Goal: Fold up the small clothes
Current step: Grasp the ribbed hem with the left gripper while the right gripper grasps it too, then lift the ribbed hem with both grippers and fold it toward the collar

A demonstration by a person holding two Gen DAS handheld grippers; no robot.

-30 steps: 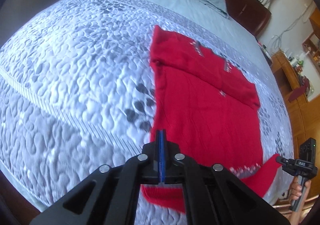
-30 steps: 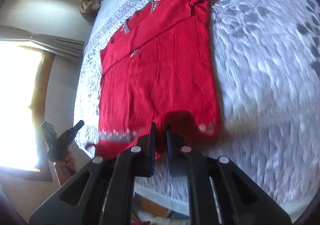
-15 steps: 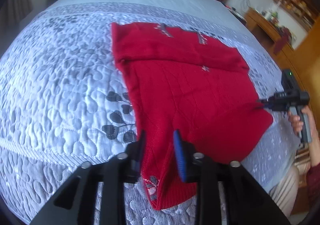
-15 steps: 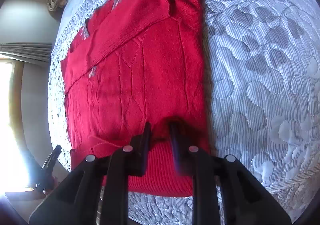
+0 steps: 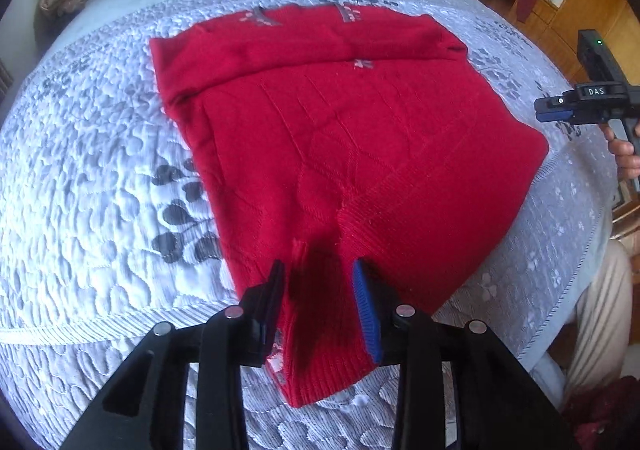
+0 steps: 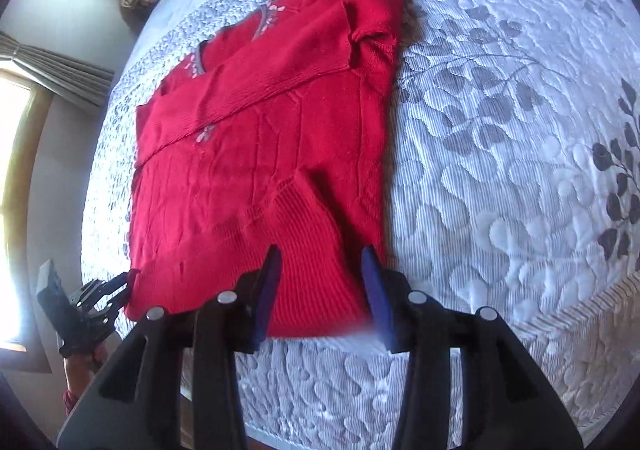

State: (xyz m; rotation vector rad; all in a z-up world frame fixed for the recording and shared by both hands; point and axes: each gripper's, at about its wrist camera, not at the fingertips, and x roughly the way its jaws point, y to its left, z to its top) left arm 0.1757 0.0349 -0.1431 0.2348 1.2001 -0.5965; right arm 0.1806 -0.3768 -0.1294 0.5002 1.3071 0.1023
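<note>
A red knitted sweater (image 5: 340, 137) lies flat on a quilted grey-and-white bedspread (image 5: 92, 177), its upper part and sleeves folded across near the far end and its ribbed hem toward the near edge of the bed. The left gripper (image 5: 320, 290) points steeply down over the sweater's near corner; its jaws stand apart with a raised fold of the red knit between them, and they have just been closing a little, but the pads do not press on the cloth. In the right wrist view the same tool shows at the lower left, gripped from below by the person's hand (image 6: 78, 366). The right gripper (image 6: 322, 282) also tilts steeply down, over the ribbed hem at the sweater's other near corner; its jaws have just been opening and stand clear of the fabric, which lies between and beneath them. From the left wrist view it appears at the right edge, held level off the bed's side by fingers (image 5: 624, 153) wrapped round its handle.
</note>
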